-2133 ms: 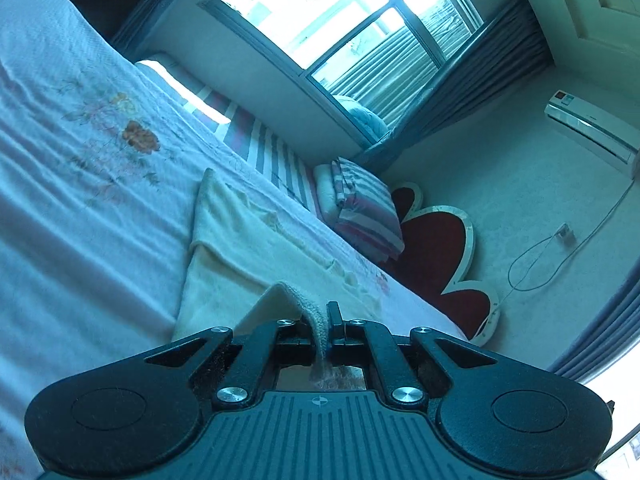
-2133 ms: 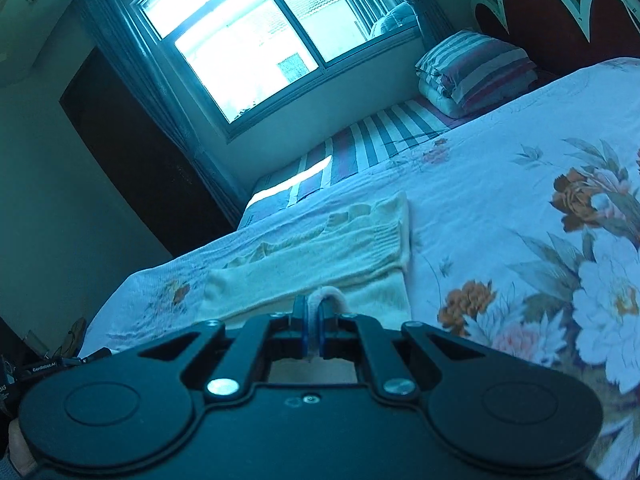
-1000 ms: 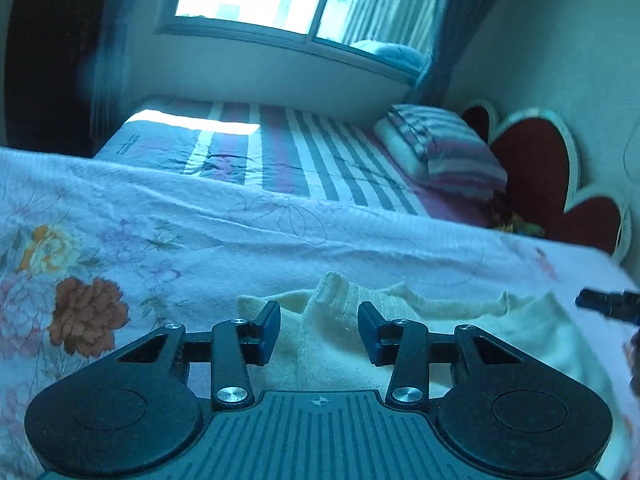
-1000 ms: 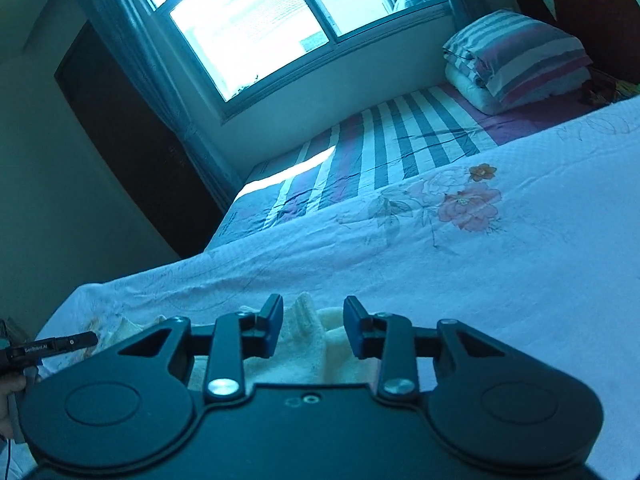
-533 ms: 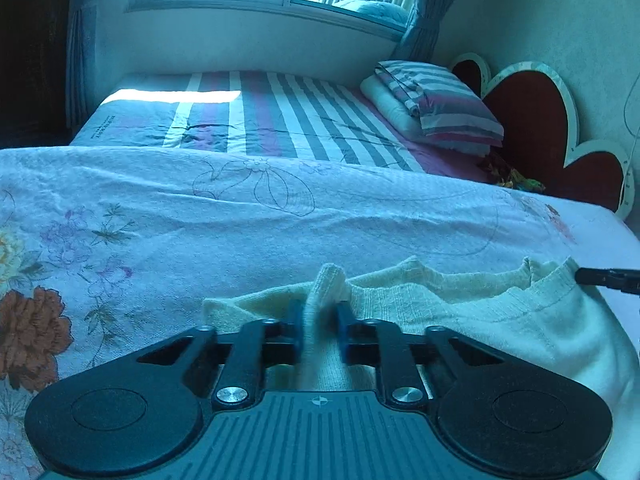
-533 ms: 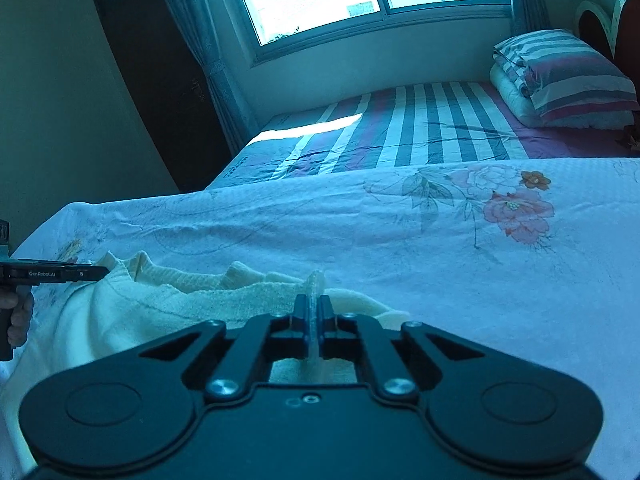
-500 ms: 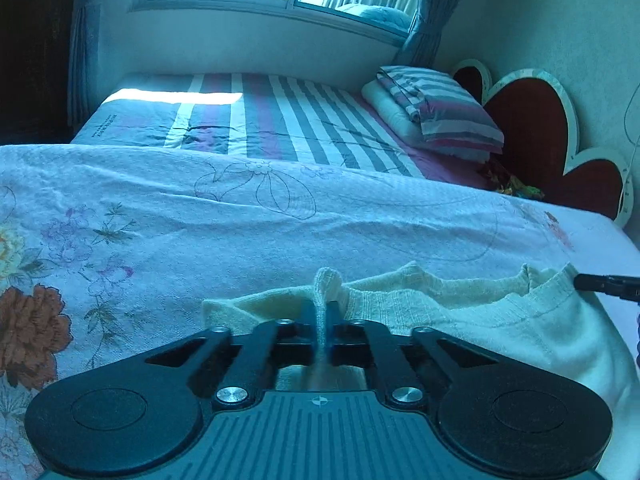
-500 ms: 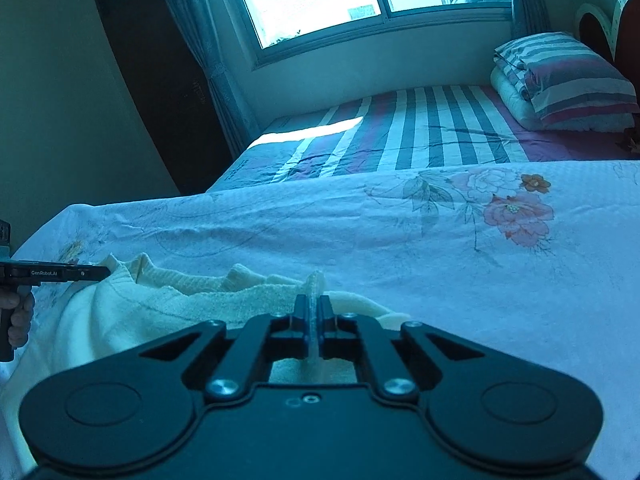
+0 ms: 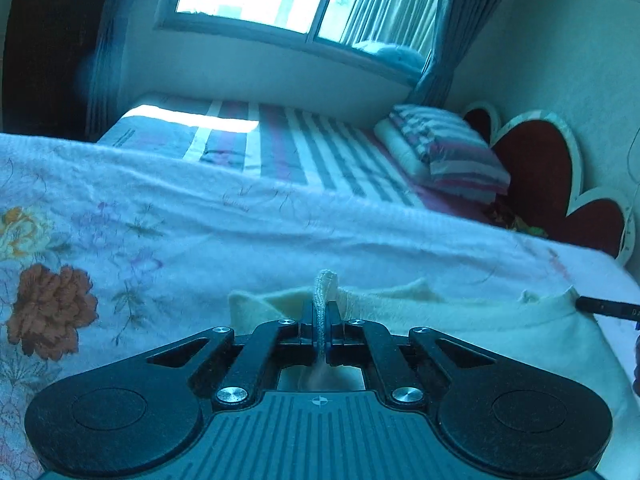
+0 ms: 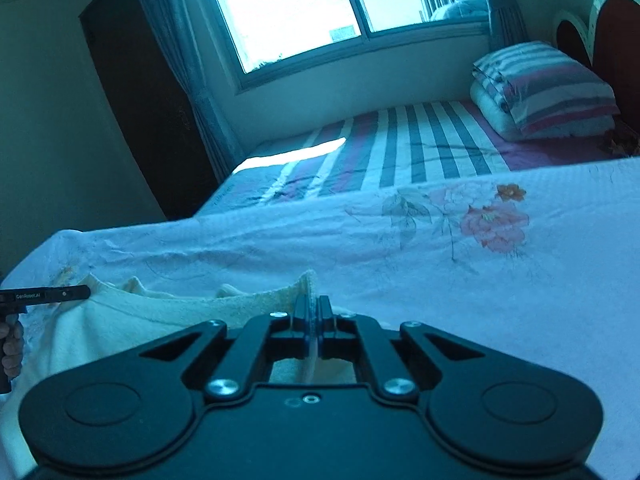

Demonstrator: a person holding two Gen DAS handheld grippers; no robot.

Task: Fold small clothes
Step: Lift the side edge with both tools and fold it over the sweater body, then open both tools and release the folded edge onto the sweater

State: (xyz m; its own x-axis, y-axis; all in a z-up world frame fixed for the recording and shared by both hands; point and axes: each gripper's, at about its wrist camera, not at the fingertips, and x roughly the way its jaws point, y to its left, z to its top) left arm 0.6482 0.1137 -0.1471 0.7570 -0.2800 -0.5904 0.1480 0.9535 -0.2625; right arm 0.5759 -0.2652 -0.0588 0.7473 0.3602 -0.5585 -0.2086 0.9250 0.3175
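Garment: pale yellow knit top [image 9: 472,320] lies on the near part of the bed, spread left to right between the two claws.
Left claw [image 9: 320,320]: clamped on a raised pinch of the top's ribbed edge; fabric stands up between the pads.
Right claw [image 10: 314,320]: clamped on another ribbed edge of the same top; a fold of cloth pokes up past the tips.
Near-right edge, left view: the right claw's finger [image 9: 608,307] touches the top's right corner.
Near-left edge, right view: the left claw's finger [image 10: 44,294] meets the top's left corner; a hand [image 10: 12,346] grips below it.
Bed cover: floral sheet [image 9: 140,216], lightly wrinkled, bare on the far side of the top in both views.
Far zone: striped sheet [image 10: 420,152] runs to the wall under the window [image 10: 320,4].
Far right: folded striped bedding [image 10: 548,88] beside the heart-shaped headboard [image 9: 540,168].
Open room: wide bare sheet left of the top and right of it.
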